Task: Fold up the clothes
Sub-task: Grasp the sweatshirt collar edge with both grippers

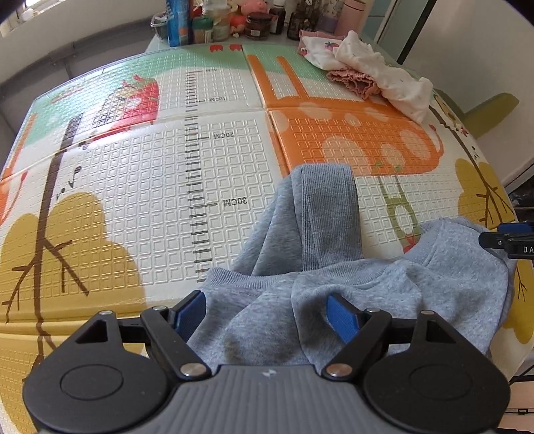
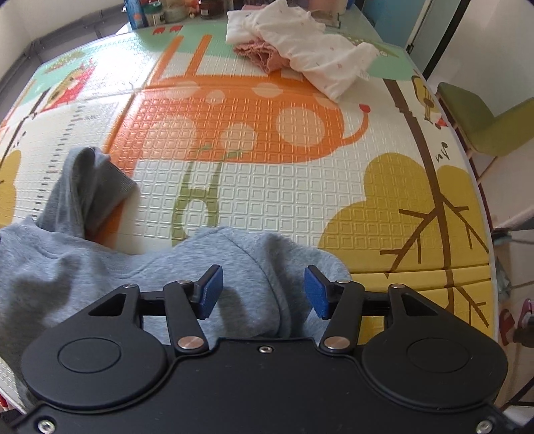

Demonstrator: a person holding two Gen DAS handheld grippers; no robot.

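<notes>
A light grey-blue sweatshirt (image 1: 350,300) lies crumpled on the patterned play mat (image 1: 133,200), one ribbed sleeve cuff (image 1: 325,213) reaching away from me. My left gripper (image 1: 267,313) is open, its blue pads straddling the sweatshirt's near edge. In the right wrist view the sweatshirt (image 2: 83,267) fills the lower left with the cuff (image 2: 100,180) beyond. My right gripper (image 2: 263,290) is open over a fold of the cloth. The right gripper's tip shows in the left wrist view (image 1: 507,243).
A heap of white and pink small clothes (image 1: 373,76) lies at the mat's far right; it also shows in the right wrist view (image 2: 300,53). Bottles and jars (image 1: 227,23) stand along the far edge. A green chair (image 2: 480,123) stands right of the table.
</notes>
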